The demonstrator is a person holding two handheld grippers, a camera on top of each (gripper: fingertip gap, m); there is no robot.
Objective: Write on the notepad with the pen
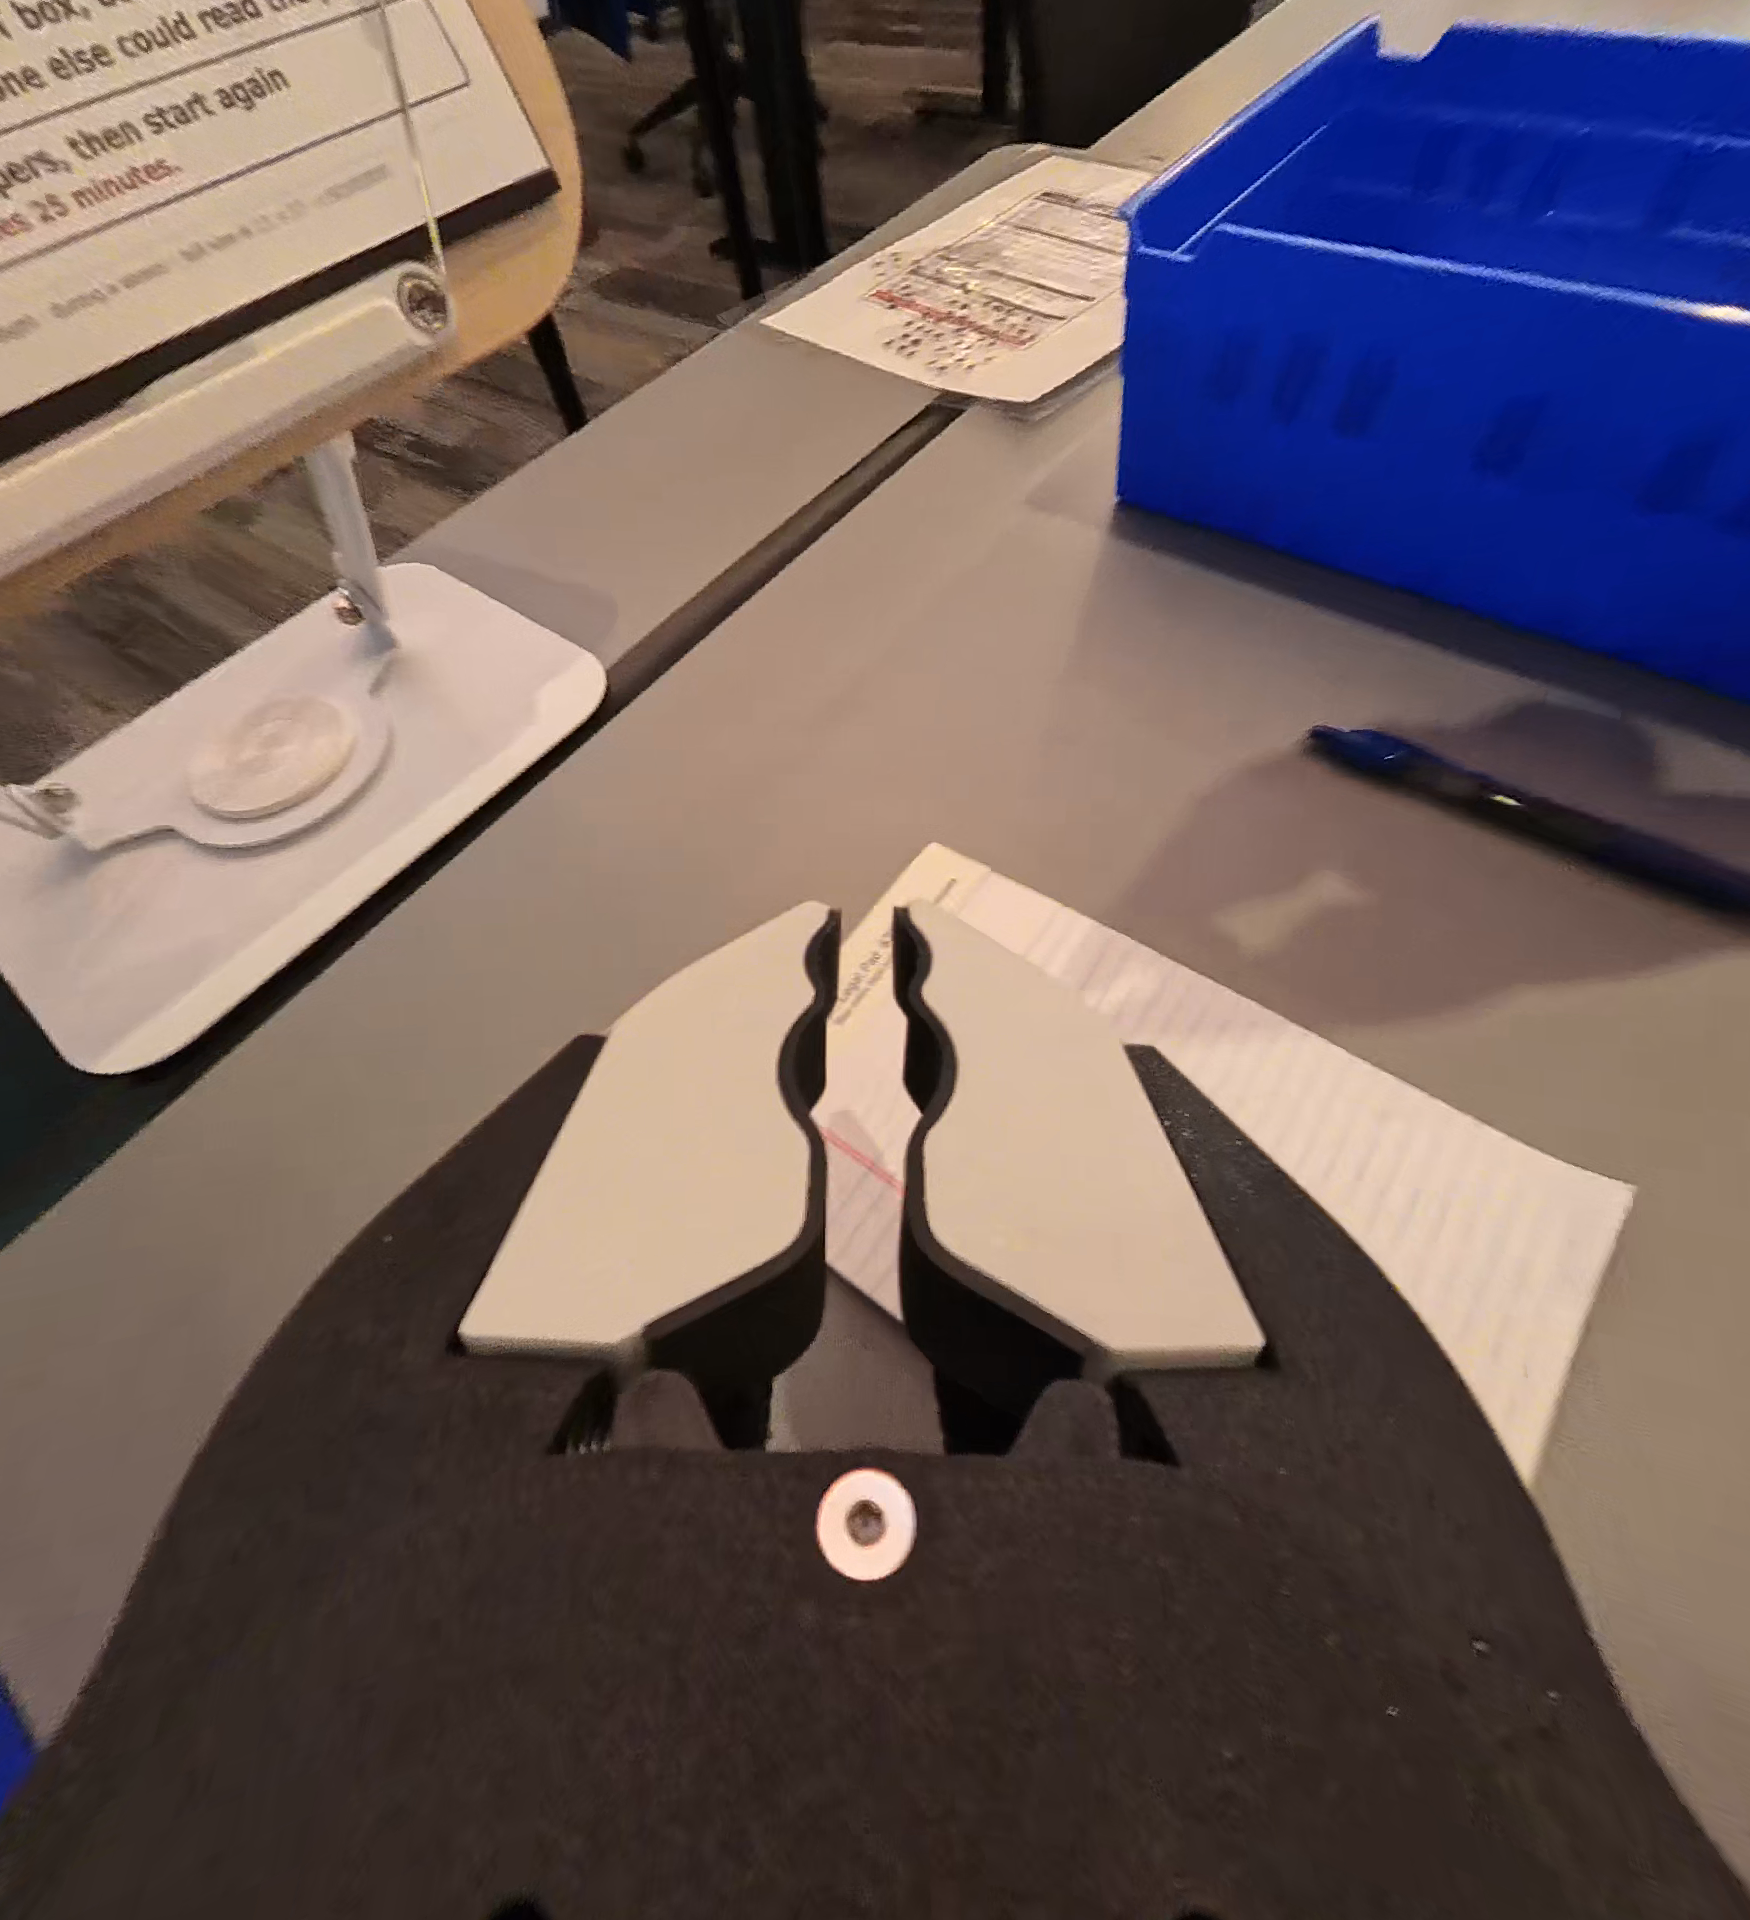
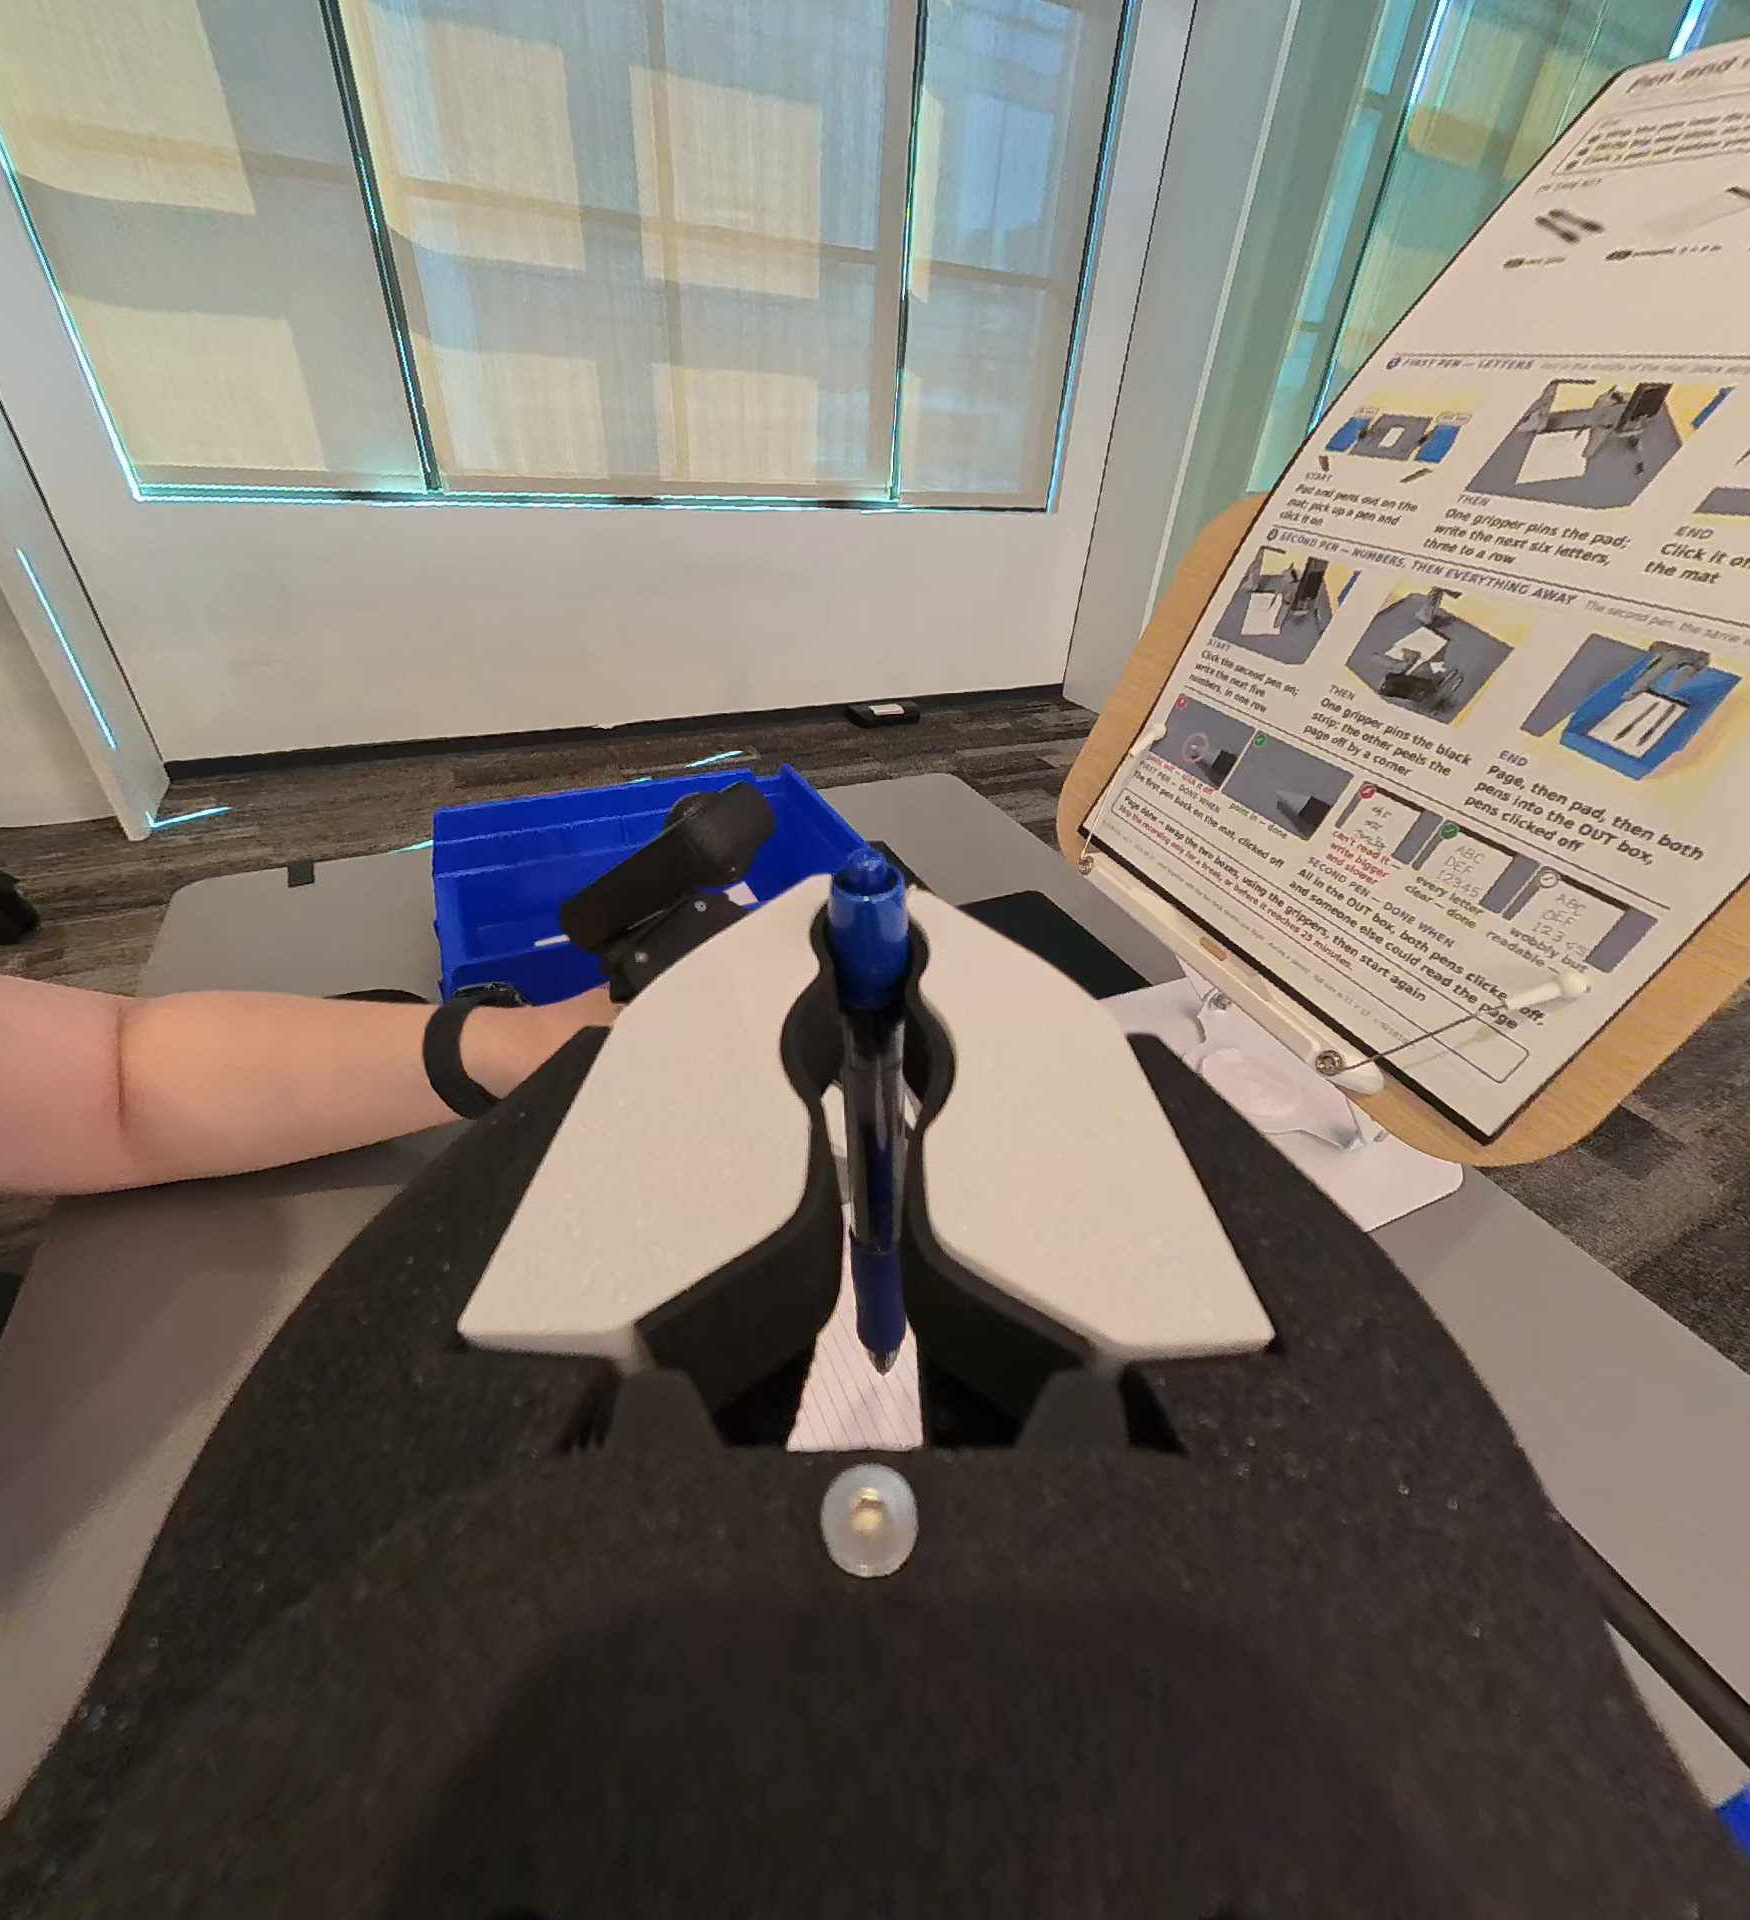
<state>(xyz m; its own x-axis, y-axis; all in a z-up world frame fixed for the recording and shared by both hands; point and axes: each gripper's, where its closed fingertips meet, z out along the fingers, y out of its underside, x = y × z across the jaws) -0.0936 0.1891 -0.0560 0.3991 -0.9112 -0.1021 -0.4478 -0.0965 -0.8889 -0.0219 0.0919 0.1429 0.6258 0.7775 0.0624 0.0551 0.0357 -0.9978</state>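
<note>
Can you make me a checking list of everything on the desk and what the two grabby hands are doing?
Surface: grey table, two sections with a seam.
Job's things: lined notepad flat on the table; one blue pen clamped upright, tip over lined paper; second blue pen lying beside the notepad.
Clutter: blue bin; printed sheet; instruction board on white stand.
Grippers: left gripper over the notepad, fingers nearly closed, holding nothing; right gripper shut on the pen.
Cables: nothing seen.
Surroundings: windows, carpet floor.

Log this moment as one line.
right gripper: shut on pen, tip over notepad | left gripper: nearly shut, empty, over pad | spare pen: on table
</note>
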